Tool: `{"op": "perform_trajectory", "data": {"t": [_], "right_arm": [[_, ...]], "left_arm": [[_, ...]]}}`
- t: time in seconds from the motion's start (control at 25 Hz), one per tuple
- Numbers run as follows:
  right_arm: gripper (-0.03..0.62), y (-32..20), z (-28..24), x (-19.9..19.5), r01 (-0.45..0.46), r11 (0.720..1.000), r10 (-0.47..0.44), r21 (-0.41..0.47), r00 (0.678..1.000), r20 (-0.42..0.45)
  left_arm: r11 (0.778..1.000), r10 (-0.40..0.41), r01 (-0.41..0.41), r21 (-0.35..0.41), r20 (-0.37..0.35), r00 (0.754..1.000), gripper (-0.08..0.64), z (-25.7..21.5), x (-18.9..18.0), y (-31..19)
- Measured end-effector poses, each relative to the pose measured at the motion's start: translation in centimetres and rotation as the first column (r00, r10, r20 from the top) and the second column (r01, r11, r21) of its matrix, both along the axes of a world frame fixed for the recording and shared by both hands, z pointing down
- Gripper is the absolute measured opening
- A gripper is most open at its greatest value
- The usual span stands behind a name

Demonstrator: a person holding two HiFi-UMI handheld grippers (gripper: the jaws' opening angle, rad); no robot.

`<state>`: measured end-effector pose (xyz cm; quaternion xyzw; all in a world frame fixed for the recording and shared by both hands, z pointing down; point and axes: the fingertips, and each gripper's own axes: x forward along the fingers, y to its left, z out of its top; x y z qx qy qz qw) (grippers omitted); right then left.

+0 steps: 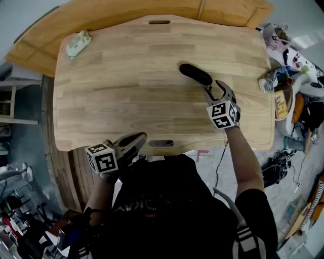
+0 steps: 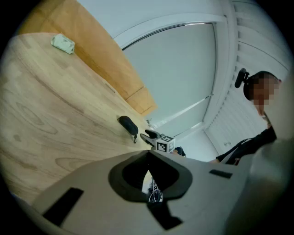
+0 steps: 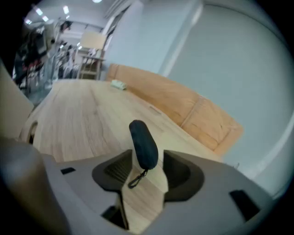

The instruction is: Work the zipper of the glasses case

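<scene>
The black glasses case [image 1: 195,74] lies on the wooden table [image 1: 126,86], right of the middle, with a small clip hanging off its near end [image 3: 136,178]. My right gripper [image 1: 217,91] hovers just in front of that end with its jaws open. In the right gripper view the case [image 3: 144,141] sits between the pads without touching them. My left gripper [image 1: 135,140] is shut and empty at the table's near edge, far from the case. In the left gripper view the case [image 2: 127,123] and the right gripper [image 2: 149,137] lie ahead.
A pale green wad [image 1: 78,44] lies at the table's far left corner. A small dark slot [image 1: 161,143] sits on the near edge. A second wooden board [image 1: 126,10] stands behind the table. Bags and clutter [image 1: 291,76] crowd the floor at the right.
</scene>
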<state>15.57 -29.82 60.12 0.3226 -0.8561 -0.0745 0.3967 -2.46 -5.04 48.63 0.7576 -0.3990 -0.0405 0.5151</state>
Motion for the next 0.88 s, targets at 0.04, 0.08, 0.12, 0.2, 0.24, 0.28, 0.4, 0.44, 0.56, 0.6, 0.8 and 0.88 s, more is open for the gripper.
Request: {"op": "perform_trajectory", "data": {"t": [0.04,0.08,0.12,0.2,0.24,0.28,0.4,0.44,0.56,0.6,0.8,0.88], "right_arm": [[0.166,0.9,-1.1,0.5,-0.055,0.998,0.057,-0.029,0.994,0.088],[0.029,2.0,-2.1,0.8,-0.098,0.993,0.110,-0.070,0.977,0.182],[0.017,3.1,-3.0,1.0,-0.128,0.985,0.156,-0.120,0.949,0.274],[0.017,5.6,-4.7,0.8,-0.157,0.962,0.241,-0.221,0.872,0.427],[0.017,6.8,-5.4,0.5,-0.162,0.951,0.276,-0.264,0.830,0.485],[0.017,8.1,-6.2,0.0,-0.163,0.940,0.307,-0.299,0.788,0.534],[0.017,12.0,-8.0,-1.7,-0.169,0.904,0.395,-0.392,0.679,0.619],[0.017,13.3,-8.5,-2.3,-0.169,0.890,0.423,-0.423,0.651,0.630],[0.017,17.7,-9.9,-5.1,-0.144,0.862,0.466,-0.485,0.601,0.649],[0.017,19.1,-10.4,-6.2,-0.127,0.860,0.465,-0.494,0.595,0.656],[0.017,26.9,-13.4,-11.9,-0.018,0.866,0.415,-0.500,0.585,0.697],[0.017,29.6,-14.1,-13.9,0.015,0.869,0.395,-0.495,0.582,0.710]], "left_arm": [[1.000,0.012,-0.012,0.007,-0.001,1.000,0.012,-0.2,-0.2,0.1],[1.000,0.026,-0.026,0.014,-0.002,1.000,0.012,-0.3,-0.5,0.3],[0.999,0.043,-0.043,0.020,0.000,0.999,0.012,-0.5,-0.7,0.5],[0.997,0.077,-0.078,0.030,0.017,0.997,0.012,-0.9,-1.5,1.1],[0.995,0.094,-0.096,0.037,0.035,0.995,0.012,-0.9,-1.9,1.4],[0.993,0.110,-0.113,0.045,0.058,0.992,0.012,-1.0,-2.3,1.7],[0.985,0.144,-0.154,0.080,0.123,0.982,0.012,-1.1,-3.3,2.5],[0.981,0.154,-0.169,0.093,0.149,0.977,0.012,-1.1,-3.6,2.9],[0.966,0.189,-0.224,0.130,0.237,0.953,0.012,-0.9,-4.0,4.1],[0.960,0.202,-0.243,0.141,0.254,0.946,0.012,-1.0,-4.0,4.5],[0.926,0.279,-0.331,0.183,0.261,0.924,0.012,-1.9,-3.4,7.3],[0.913,0.305,-0.359,0.195,0.257,0.917,0.012,-2.1,-3.2,8.3]]}}
